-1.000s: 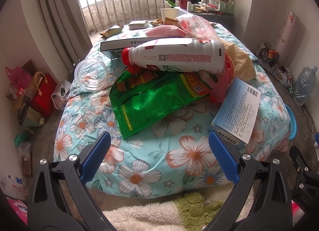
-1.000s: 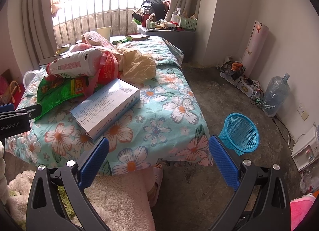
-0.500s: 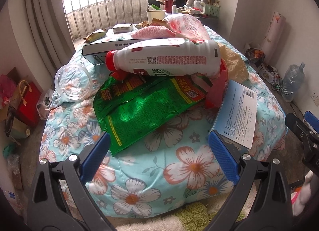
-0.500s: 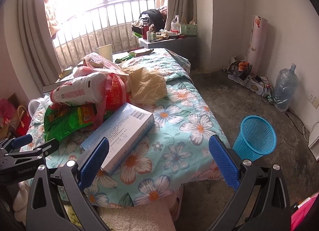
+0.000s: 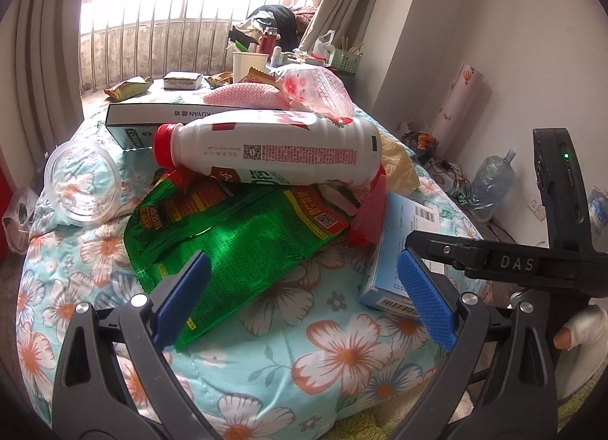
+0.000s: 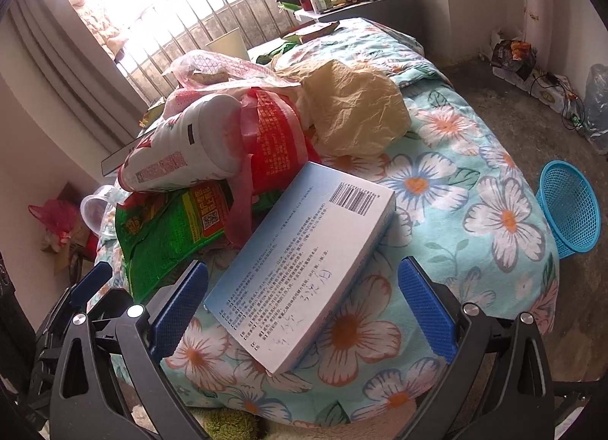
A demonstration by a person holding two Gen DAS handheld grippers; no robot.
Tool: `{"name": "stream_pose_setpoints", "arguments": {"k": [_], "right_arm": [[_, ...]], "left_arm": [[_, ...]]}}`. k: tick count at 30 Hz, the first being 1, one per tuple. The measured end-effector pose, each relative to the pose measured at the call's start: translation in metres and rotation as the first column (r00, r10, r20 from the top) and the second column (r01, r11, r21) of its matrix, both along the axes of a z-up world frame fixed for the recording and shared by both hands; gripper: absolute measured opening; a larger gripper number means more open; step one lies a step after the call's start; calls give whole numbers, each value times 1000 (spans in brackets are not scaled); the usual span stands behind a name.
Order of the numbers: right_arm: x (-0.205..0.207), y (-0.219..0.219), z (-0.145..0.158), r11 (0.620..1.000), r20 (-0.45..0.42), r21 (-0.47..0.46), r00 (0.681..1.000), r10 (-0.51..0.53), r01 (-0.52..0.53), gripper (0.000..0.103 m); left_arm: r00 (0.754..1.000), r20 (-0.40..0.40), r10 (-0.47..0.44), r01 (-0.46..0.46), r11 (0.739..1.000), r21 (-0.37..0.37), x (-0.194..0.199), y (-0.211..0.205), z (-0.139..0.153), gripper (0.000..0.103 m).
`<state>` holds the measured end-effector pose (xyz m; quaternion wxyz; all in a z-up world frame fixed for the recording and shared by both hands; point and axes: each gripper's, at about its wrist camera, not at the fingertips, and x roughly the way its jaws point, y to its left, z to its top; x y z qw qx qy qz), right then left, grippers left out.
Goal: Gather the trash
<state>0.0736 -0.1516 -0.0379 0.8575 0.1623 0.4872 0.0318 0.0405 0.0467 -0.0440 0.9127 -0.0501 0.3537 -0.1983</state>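
Plainly, both tools come in empty: the right hand-held gripper (image 6: pixel 302 310) has its blue pads spread wide on either side of the near end of the pale blue carton (image 6: pixel 304 261), touching nothing, and the left hand-held gripper (image 5: pixel 302 307) stands just as wide over the edge of the green snack bag (image 5: pixel 228 246), with nothing between its pads. All the rubbish lies heaped on the flowered bed (image 6: pixel 494 181): the carton flat at the near corner, the green bag beside it, a white bottle with a red cap (image 5: pixel 273 153) on its side atop the bag, red wrapping and a crumpled tan paper (image 6: pixel 357 113) behind. On the floor to the right, well apart from the heap, stands the blue mesh bin (image 6: pixel 570 208). The carton looks stiff and light, probably empty, though that cannot be told from here; it should be pinched across its short width near the end, gently, since thin card caves in. The foil bag is limp and slick, best taken at a crimped edge. The bottle may roll once the bag under it shifts.
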Motion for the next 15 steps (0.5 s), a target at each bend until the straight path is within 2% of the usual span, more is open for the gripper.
{"name": "stream_pose_setpoints", "arguments": {"k": [4, 8, 12, 15], "right_arm": [[18, 10, -13, 1000, -63, -2, 998, -4, 4, 97], [21, 10, -23, 1000, -100, -3, 995, 23, -24, 97], [13, 1, -21, 998, -102, -15, 993, 54, -55, 97], [6, -10, -19, 998, -84, 17, 994, 65, -63, 97]], "left_arm": [[1000, 30, -3, 2, 1000, 20, 5, 9, -5, 94], [1000, 16, -2, 2, 1000, 4, 11, 16, -10, 94], [1000, 24, -20, 21, 1000, -18, 11, 16, -8, 94], [998, 30, -48, 49, 999, -13, 9, 9, -6, 94]]}}
